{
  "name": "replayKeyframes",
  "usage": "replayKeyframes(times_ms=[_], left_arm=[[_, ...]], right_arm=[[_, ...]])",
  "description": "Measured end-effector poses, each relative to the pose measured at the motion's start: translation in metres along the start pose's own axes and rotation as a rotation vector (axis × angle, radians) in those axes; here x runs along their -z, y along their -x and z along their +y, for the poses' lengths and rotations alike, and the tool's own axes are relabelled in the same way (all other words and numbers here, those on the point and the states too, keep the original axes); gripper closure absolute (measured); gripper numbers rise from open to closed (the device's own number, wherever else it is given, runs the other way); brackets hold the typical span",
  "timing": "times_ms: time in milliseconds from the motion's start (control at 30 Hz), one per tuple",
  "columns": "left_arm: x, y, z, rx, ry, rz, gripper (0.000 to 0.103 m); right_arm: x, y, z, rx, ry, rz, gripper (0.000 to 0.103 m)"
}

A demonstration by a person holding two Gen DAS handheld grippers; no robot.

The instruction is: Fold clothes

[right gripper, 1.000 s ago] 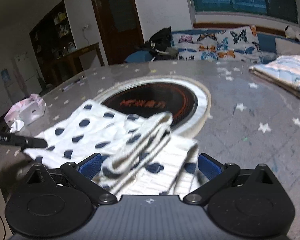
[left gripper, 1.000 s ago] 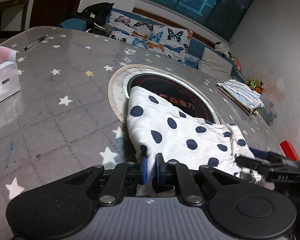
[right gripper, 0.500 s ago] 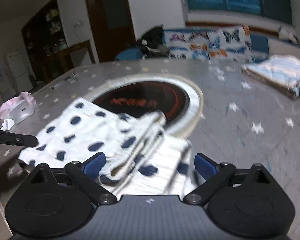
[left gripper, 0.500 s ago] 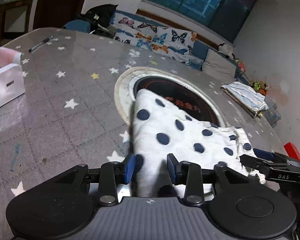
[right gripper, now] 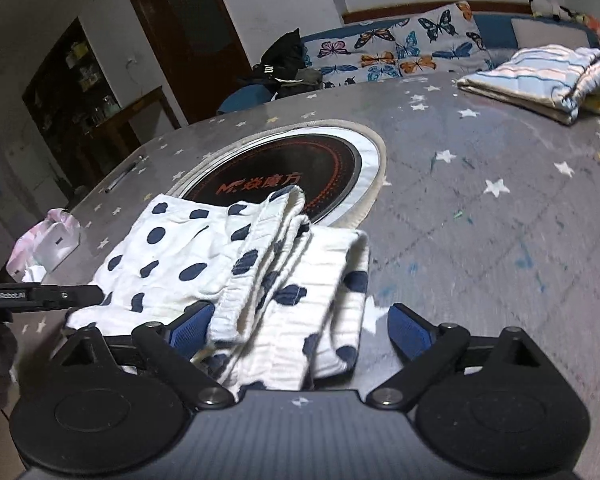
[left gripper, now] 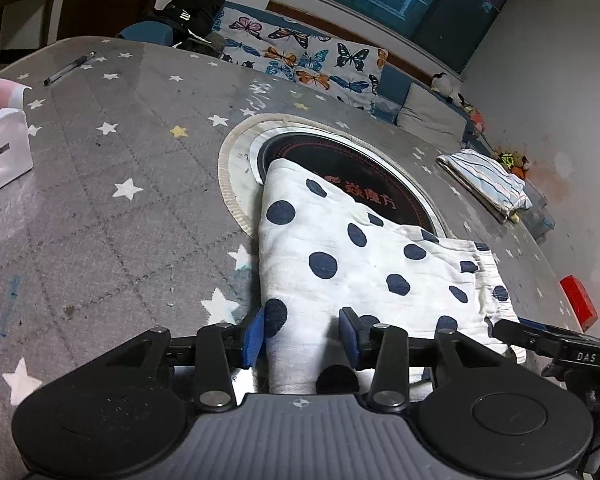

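Observation:
A white garment with dark blue dots (left gripper: 352, 252) lies on the grey star-patterned table, its far corner over the round black cooktop (left gripper: 340, 168). My left gripper (left gripper: 302, 332) is open, its blue pads on either side of the garment's near left edge. My right gripper (right gripper: 300, 326) is open wide around the garment's ribbed waistband (right gripper: 284, 280) at its right end. Each gripper's finger shows at the edge of the other's view.
A folded striped garment (left gripper: 486, 178) lies at the far right of the table, also in the right wrist view (right gripper: 540, 76). A white tissue box (left gripper: 0, 152) stands at the left. A pen (left gripper: 68, 69) lies far left. A red object (left gripper: 578, 300) sits at the right edge.
My left gripper was shut on the garment's edge and has opened, letting it go. The right gripper stayed open and shifted slightly.

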State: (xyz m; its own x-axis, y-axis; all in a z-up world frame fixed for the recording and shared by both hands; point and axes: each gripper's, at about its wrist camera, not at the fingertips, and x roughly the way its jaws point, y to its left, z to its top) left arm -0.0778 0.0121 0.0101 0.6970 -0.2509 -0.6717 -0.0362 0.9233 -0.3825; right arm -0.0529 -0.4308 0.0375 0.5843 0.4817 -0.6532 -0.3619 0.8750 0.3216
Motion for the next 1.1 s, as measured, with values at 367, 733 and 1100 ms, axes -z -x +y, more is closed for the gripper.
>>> replayKeyframes(times_ms=[367, 733, 1100], left_arm=[[0.009, 0.007, -0.042, 0.042, -0.171, -0.035, 0.056], [0.022, 0.019, -0.101, 0.101, -0.404, -0.091, 0.041], [0.011, 0.042, -0.050, -0.079, -0.245, -0.121, 0.036]], right_arm=[[-0.003, 0.004, -0.011, -0.099, -0.130, 0.019, 0.023], [-0.003, 0.018, -0.033, -0.146, -0.245, 0.032, 0.023], [0.002, 0.025, -0.038, -0.107, -0.216, 0.018, 0.023]])
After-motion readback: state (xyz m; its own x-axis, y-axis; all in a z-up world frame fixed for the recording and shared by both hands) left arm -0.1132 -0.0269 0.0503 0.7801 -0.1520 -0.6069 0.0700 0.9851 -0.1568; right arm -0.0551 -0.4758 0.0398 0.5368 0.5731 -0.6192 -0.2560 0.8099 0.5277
